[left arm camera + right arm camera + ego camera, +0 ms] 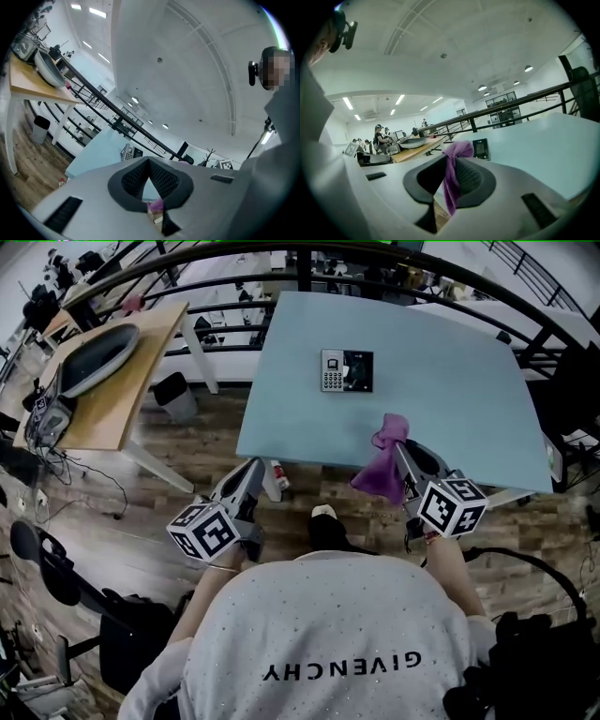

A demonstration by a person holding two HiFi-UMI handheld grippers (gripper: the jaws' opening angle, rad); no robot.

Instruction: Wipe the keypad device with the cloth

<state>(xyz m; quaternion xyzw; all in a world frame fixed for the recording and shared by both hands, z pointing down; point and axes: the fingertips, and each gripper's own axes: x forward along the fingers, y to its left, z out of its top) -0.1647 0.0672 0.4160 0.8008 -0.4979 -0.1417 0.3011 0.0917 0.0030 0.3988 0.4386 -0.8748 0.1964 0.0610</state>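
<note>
A: Surface & room?
B: Pale blue rectangular tabletop [450, 381] on a plank wood floor [178, 484]. Black metal railing [225, 268] curves round behind the far edge. High white ceiling [440, 47] overhead.

A: Edges, room to move?
B: The black-and-grey keypad device [347, 370] lies flat mid-table, twd the far side, w/ bare blue top on every side of it. The near edge runs just ahead of the person.

A: Grippers?
B: Right gripper [401, 454] sits at the near edge, jaws pinching the purple cloth [382, 465]. The cloth is bunched above the tips & hangs down betw. them, well apart from the device. Left gripper [251, 470] is off the near-left corner, over the floor, jaws pressed together w/ nothing betw. them.

A: Anything in the way?
B: Light wooden side table [141, 381] to the left carries a grey oval basin [98, 357]. A grey waste bin [175, 395] stands betw. the two tables. A small bottle [278, 476] is on the floor at the near-left corner, just beside the left gripper's tips.
</note>
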